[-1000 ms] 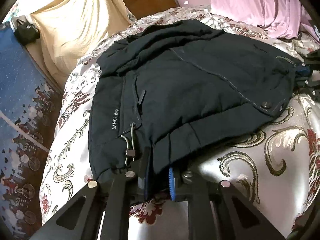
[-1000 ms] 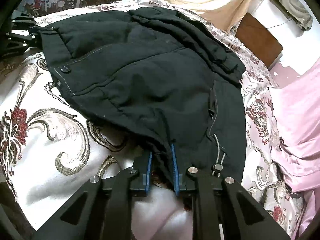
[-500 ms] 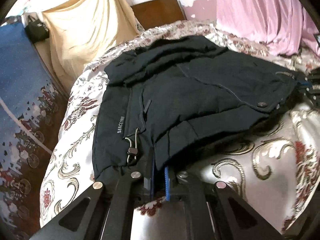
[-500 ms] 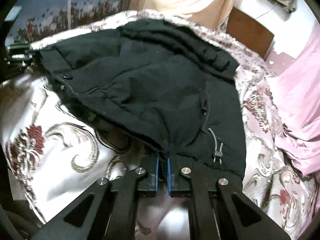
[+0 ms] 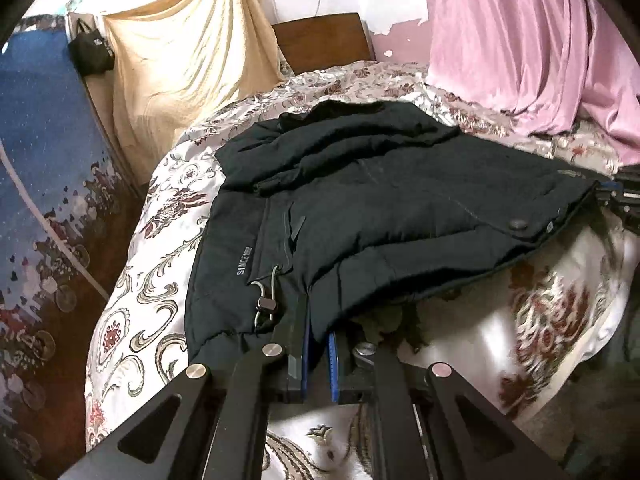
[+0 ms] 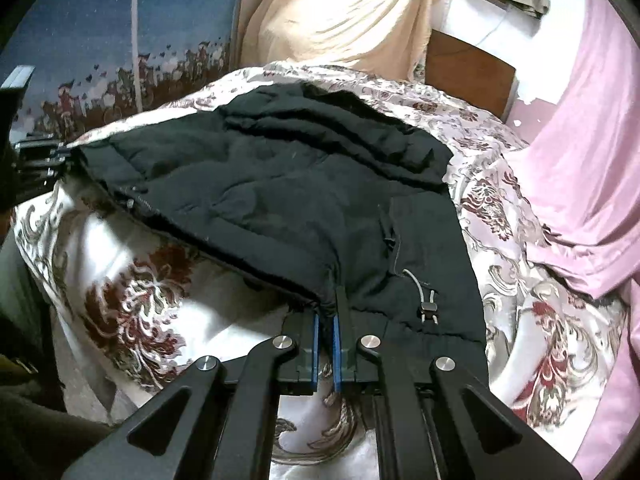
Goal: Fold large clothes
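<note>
Ahead of both tools, black jacket [image 5: 384, 208] lies on bed [image 5: 136, 312], near edge raised. Left tool [image 5: 318, 344] and right tool [image 6: 326, 320] each pinch hem. Sleeves probably tucked; fold-over not yet done.

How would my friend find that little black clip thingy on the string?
Start at the flowery bedspread and find the big black jacket lying on it. Along its near hem, beside the left gripper, a grey cord loops through a small black toggle. White "SINCE" lettering sits just above, unlike the round snap button farther right.
</note>
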`<action>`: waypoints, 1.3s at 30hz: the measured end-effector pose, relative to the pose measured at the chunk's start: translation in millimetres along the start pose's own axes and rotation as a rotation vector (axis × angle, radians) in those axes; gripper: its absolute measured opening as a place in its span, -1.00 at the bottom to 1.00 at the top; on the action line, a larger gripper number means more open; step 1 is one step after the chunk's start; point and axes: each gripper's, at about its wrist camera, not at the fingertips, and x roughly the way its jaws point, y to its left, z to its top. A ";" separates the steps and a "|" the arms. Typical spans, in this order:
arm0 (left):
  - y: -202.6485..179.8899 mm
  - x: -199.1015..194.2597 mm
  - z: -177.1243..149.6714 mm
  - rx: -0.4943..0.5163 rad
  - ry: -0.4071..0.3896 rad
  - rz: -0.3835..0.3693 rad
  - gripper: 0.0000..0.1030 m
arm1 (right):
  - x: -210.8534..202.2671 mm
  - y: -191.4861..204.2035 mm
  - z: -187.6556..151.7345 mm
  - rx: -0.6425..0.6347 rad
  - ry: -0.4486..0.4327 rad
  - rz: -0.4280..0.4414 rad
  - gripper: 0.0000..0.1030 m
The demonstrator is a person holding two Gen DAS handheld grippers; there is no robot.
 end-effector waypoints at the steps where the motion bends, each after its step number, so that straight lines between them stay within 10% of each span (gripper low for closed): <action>1: 1.1 -1.7 3.4 -0.008 -0.005 -0.003 -0.86 | -3.3 -1.7 2.1 0.010 -0.012 -0.006 -0.92; 21: 47.4 14.4 157.0 -0.070 -0.216 0.043 -0.87 | 14.0 -55.2 152.1 0.182 -0.313 -0.127 -0.93; 39: 81.9 122.8 289.3 -0.062 -0.247 0.097 -0.87 | 118.8 -102.7 287.3 0.135 -0.334 -0.209 -0.93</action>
